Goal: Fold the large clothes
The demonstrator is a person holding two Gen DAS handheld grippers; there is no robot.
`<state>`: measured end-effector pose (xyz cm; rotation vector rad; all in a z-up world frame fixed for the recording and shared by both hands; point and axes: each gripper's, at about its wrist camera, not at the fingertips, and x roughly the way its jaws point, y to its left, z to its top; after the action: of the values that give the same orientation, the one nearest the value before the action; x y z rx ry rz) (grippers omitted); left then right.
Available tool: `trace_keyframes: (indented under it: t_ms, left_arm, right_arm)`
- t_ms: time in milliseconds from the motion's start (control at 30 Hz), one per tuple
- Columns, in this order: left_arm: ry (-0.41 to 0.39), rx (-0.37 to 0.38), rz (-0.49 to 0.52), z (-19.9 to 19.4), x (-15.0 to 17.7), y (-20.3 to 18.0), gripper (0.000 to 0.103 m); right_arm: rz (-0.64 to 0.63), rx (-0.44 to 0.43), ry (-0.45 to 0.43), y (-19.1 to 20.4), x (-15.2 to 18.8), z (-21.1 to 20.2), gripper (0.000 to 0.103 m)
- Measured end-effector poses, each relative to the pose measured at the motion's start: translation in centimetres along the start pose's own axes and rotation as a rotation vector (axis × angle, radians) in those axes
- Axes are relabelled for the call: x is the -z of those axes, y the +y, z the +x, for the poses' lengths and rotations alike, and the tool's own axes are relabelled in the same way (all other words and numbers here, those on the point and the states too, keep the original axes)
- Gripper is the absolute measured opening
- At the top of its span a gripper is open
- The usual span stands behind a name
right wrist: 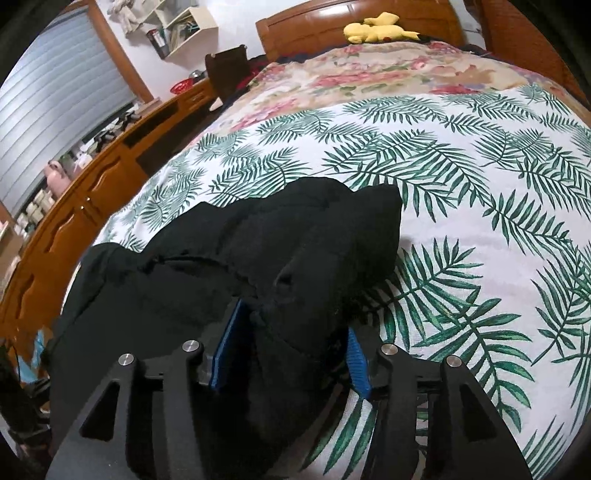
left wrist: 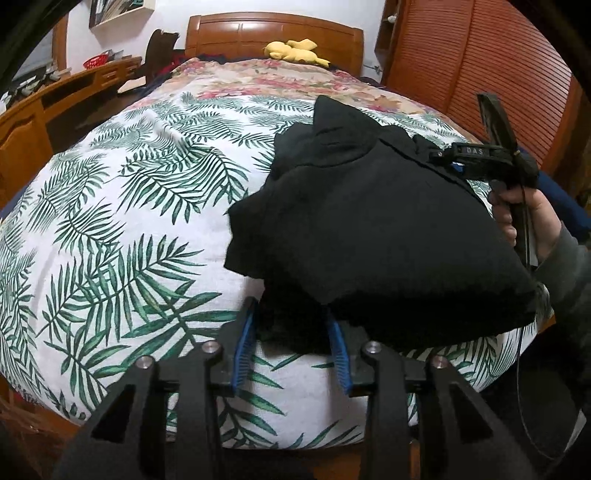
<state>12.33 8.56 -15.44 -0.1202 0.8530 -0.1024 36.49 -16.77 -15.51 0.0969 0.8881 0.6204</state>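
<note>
A large black garment (left wrist: 376,229) lies bunched on the bed's palm-leaf sheet (left wrist: 122,221), toward the near right. My left gripper (left wrist: 291,332) has its blue pads on either side of the garment's near corner and grips the cloth. In the left wrist view my right gripper (left wrist: 476,155) sits at the garment's far right edge, held by a hand. In the right wrist view the right gripper (right wrist: 291,343) holds a thick fold of the black garment (right wrist: 258,251) between its blue pads, above the sheet (right wrist: 461,184).
A floral blanket (left wrist: 280,81) covers the far half of the bed, with a yellow plush toy (left wrist: 295,50) by the wooden headboard (left wrist: 273,33). A wooden desk (left wrist: 55,96) runs along the left side. A slatted wooden wardrobe (left wrist: 480,66) stands at the right.
</note>
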Motion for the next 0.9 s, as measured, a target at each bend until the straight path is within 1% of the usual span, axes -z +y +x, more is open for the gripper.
trace_keyframes:
  t_ms: [33,67,133,233,300,367,500,700,800,900]
  left_arm:
    - [-0.004,-0.003,0.005,-0.1,0.0,-0.1,0.020]
    - [-0.011,-0.009,0.014,-0.2,0.1,-0.2,0.013]
    - [-0.029,0.000,0.031,-0.8,0.2,-0.4,0.009]
    - [-0.058,0.019,0.027,-1.8,0.1,-0.1,0.006]
    - [-0.091,0.030,0.022,-2.8,0.0,0.1,0.005]
    - [-0.124,0.023,0.016,-3.8,-0.2,0.5,0.005]
    - [-0.169,0.017,-0.006,-5.3,-0.9,2.5,0.004]
    - [-0.229,-0.048,-0.046,-7.9,-1.4,8.1,0.004]
    - [-0.251,-0.081,-0.068,-8.9,-1.3,11.0,0.004]
    - [-0.266,-0.119,-0.090,-9.8,-1.1,14.1,0.004]
  right_arm:
    - [-0.010,-0.002,-0.010,0.2,0.0,-0.2,0.042]
    - [-0.020,-0.001,-0.025,0.4,-0.1,-0.4,0.039]
    - [-0.040,0.005,-0.045,0.9,-0.3,-0.9,0.028]
    - [-0.084,0.020,-0.101,2.3,-0.5,-2.2,0.023]
    - [-0.106,0.022,-0.134,3.3,-0.8,-3.1,0.021]
    - [-0.124,0.012,-0.167,4.5,-1.1,-3.7,0.020]
    - [-0.160,0.014,-0.165,6.9,-2.0,-3.0,0.020]
    - [-0.258,0.009,-0.148,13.8,-4.9,-0.2,0.020]
    - [-0.313,0.002,-0.132,17.6,-6.1,1.9,0.020]
    - [-0.346,-0.012,-0.116,20.6,-6.9,4.1,0.020]
